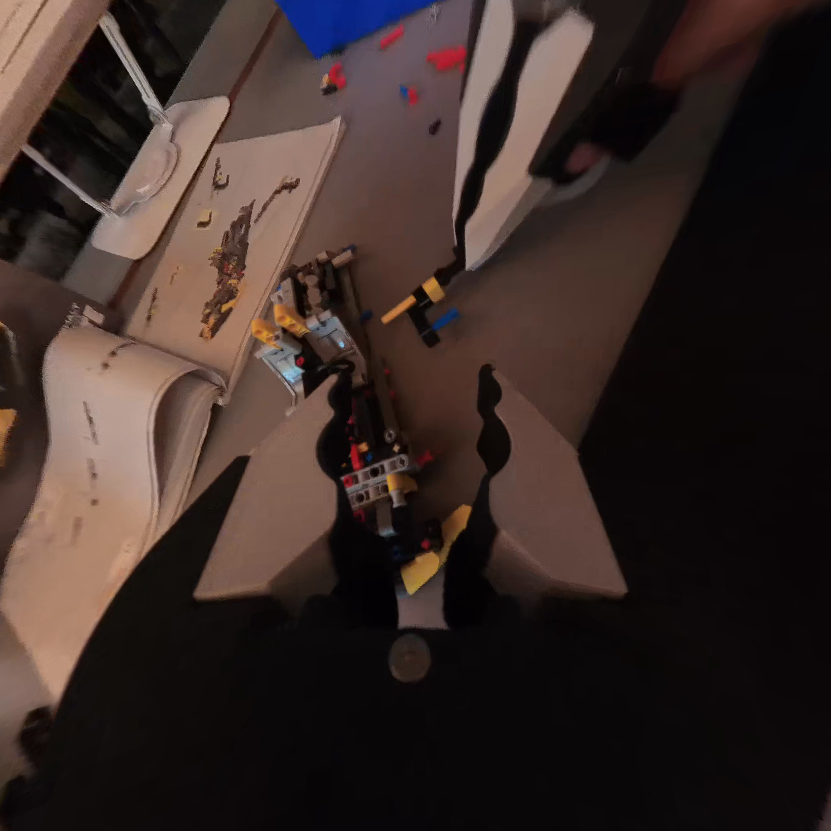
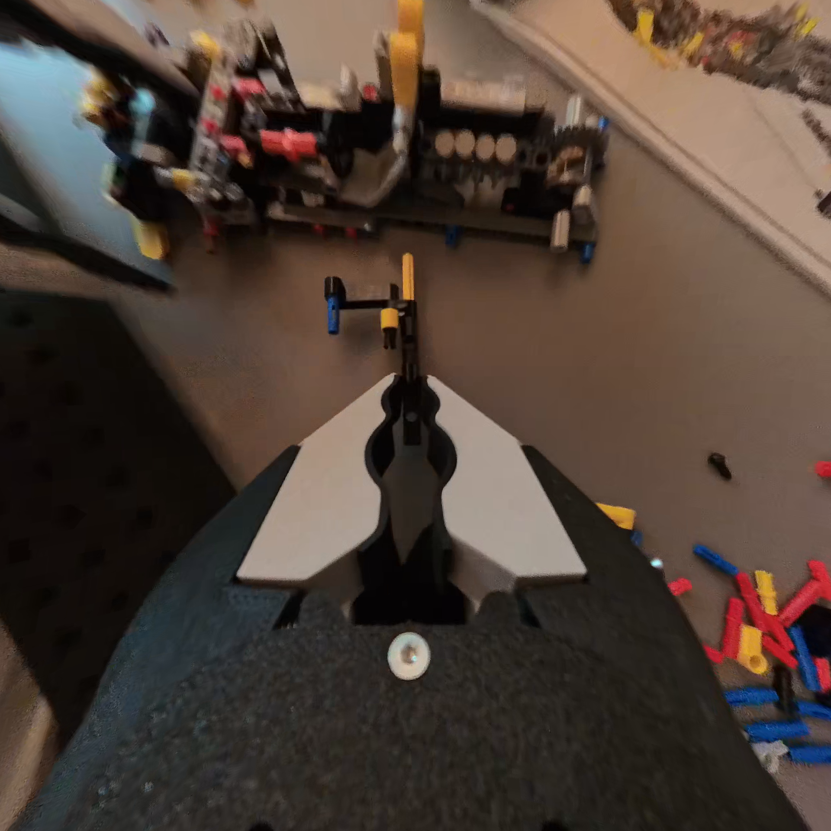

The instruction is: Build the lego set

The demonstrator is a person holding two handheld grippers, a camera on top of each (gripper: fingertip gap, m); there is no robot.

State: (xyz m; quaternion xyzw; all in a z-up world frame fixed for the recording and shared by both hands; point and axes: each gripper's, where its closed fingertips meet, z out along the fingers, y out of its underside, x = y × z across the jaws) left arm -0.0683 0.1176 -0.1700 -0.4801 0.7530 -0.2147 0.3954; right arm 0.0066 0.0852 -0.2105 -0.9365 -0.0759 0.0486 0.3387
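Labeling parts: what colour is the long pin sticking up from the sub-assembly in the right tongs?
Yellow pin; clearest in the right wrist view.

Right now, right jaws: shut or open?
Shut. The right gripper pinches the black stem of the small lego subassembly, white fingers nearly meeting.

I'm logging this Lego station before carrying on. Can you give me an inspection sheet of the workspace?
Surface: grey tabletop, in use.
Job's things: large part-built model; small black, yellow and blue sub-assembly; open instruction booklet.
Clutter: loose red, blue and yellow pieces.
Grippers: right gripper shut on the sub-assembly's black stem; left gripper open around the model.
Cables: nothing seen.
Surroundings: blue bin; dim, blurred.
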